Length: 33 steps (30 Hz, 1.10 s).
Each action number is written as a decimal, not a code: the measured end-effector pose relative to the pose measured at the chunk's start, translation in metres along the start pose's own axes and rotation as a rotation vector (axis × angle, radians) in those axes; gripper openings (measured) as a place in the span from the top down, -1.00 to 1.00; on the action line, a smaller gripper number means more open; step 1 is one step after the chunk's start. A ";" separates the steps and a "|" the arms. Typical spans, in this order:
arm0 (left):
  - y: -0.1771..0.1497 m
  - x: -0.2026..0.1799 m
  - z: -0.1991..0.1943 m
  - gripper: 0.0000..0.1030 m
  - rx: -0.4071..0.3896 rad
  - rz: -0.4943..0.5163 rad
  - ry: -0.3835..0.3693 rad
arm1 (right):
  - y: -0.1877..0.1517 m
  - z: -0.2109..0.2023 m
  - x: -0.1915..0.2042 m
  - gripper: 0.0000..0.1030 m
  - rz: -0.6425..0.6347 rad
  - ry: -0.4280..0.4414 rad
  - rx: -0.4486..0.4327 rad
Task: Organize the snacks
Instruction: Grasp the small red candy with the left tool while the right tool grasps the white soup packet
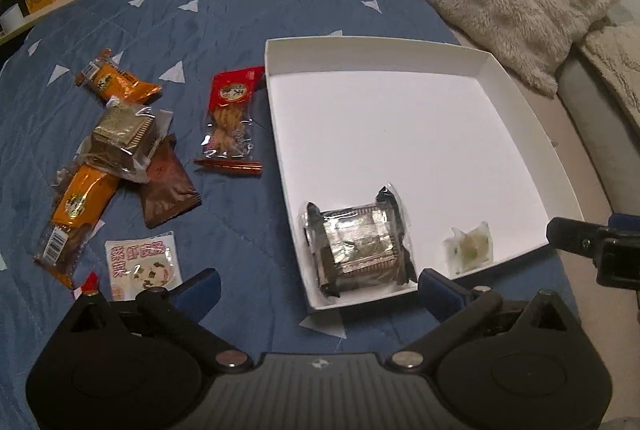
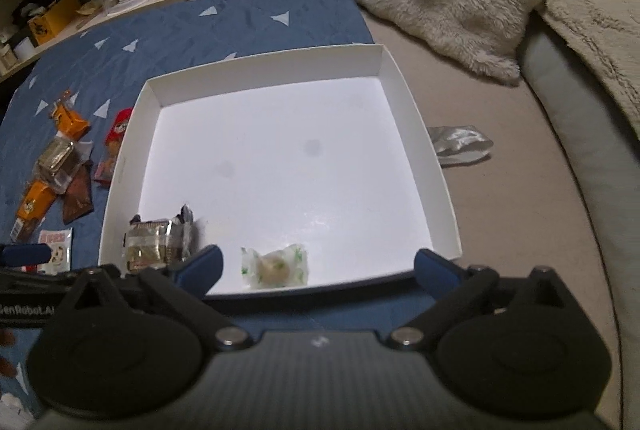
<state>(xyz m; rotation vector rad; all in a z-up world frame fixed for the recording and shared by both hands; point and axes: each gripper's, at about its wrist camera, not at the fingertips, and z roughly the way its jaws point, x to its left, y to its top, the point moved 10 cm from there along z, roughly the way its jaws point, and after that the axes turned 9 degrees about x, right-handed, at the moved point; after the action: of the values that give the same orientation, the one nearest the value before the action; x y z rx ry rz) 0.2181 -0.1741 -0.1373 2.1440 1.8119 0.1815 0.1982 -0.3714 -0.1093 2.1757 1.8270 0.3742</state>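
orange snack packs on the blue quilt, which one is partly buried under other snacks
The nearer orange pack: the clear-wrapped brown cake lies over its far end. The far orange pack lies mostly uncovered.

Left gripper [image 1: 318, 290]: jaws spread wide, holding nothing. Right gripper [image 2: 318, 270]: same, spread wide, holding nothing.

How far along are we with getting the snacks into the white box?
Early on. Two snacks are in the white box: a clear-wrapped cake and a small candy. Nothing is in hand: the left gripper and right gripper are both open and empty. About seven packets remain on the blue quilt, including a red snack pack nearest the box.
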 end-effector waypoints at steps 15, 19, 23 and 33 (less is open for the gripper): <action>-0.004 0.061 -0.024 -1.00 -0.026 -0.038 0.030 | -0.007 -0.006 0.044 -0.99 -0.015 0.032 0.008; -0.011 0.093 -0.024 -1.00 -0.012 -0.084 0.039 | -0.006 0.000 0.064 -0.99 -0.016 0.053 0.012; -0.014 0.124 -0.028 -1.00 -0.009 -0.117 0.059 | -0.006 0.009 0.090 -0.99 -0.032 0.072 0.019; -0.009 0.192 -0.040 -1.00 -0.030 -0.173 0.094 | 0.001 0.022 0.153 -0.99 -0.043 0.175 0.026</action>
<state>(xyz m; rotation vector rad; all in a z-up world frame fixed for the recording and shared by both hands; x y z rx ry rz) 0.2326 0.0212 -0.1242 1.9763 2.0232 0.2702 0.2329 -0.2215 -0.1258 2.1775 1.9762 0.5502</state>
